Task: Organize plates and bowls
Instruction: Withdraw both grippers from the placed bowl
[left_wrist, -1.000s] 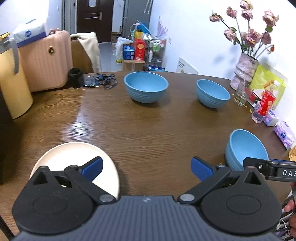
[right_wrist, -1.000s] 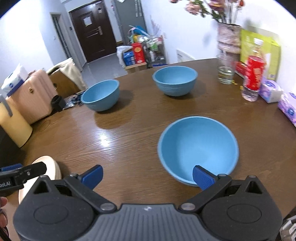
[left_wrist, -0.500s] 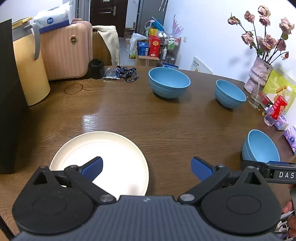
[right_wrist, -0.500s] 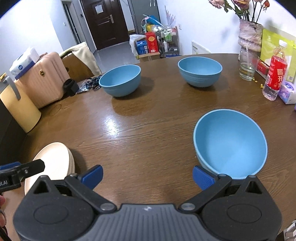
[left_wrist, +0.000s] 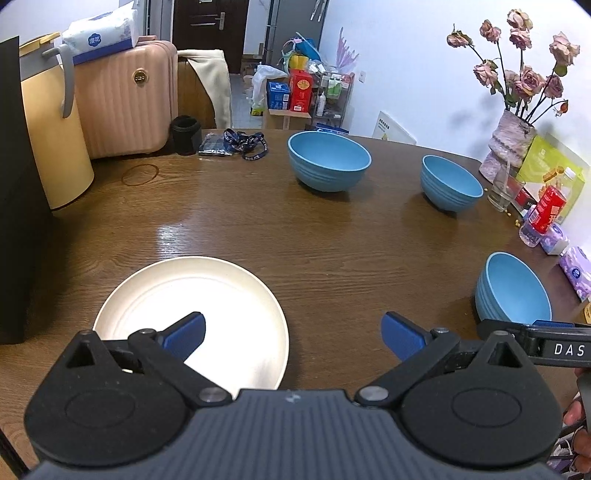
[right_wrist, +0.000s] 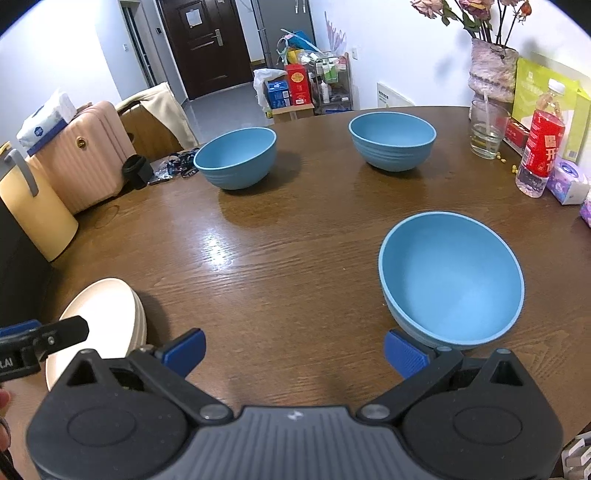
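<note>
A stack of cream plates (left_wrist: 207, 302) lies on the brown table at the near left; it also shows in the right wrist view (right_wrist: 110, 317). My left gripper (left_wrist: 293, 334) is open and empty, its left fingertip over the plate's near part. Three blue bowls stand on the table: a near one (right_wrist: 452, 280), also seen in the left wrist view (left_wrist: 513, 290), a far left one (right_wrist: 236, 157) and a far right one (right_wrist: 392, 139). My right gripper (right_wrist: 293, 349) is open and empty, its right fingertip by the near bowl's near rim.
A vase of dried roses (right_wrist: 491, 70), a glass (right_wrist: 487, 129), a red-labelled bottle (right_wrist: 541, 147) and tissue packs (right_wrist: 569, 179) stand along the right edge. A yellow bin (left_wrist: 55, 140), a pink suitcase (left_wrist: 125, 99) and a black cup (left_wrist: 184, 134) are at the far left.
Both grippers have drawn back and up. The plates and near bowl now sit farther ahead in view. Both grippers stay open.
</note>
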